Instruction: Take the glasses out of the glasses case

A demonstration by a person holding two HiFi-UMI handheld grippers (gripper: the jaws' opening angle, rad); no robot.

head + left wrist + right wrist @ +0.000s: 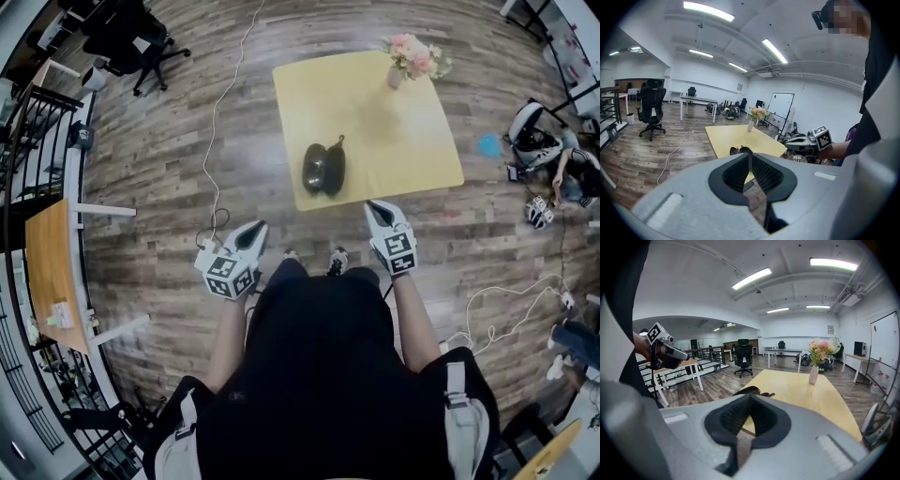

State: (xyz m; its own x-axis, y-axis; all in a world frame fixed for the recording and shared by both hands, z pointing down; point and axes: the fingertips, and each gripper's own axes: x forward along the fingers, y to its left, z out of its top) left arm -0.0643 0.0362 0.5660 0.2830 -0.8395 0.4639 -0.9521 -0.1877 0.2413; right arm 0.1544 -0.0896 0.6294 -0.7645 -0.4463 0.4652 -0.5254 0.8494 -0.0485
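Observation:
A dark glasses case (pixel 323 169) lies open on the yellow table (pixel 403 141), near its front edge, with a dark arm of the glasses sticking out at its far end. It also shows as a low dark shape in the left gripper view (pixel 740 150) and the right gripper view (pixel 749 391). My left gripper (pixel 255 228) hangs short of the table, over the floor, to the case's near left. My right gripper (pixel 376 206) sits at the table's front edge, to the case's near right. Both are shut with nothing held.
A vase of pink flowers (pixel 410 58) stands at the table's far right corner. A white cable (pixel 220 122) runs over the wooden floor to the left. An office chair (pixel 131 42) is far left, a wooden desk (pixel 52 272) by the railing, and gear (pixel 534 136) lies on the floor at right.

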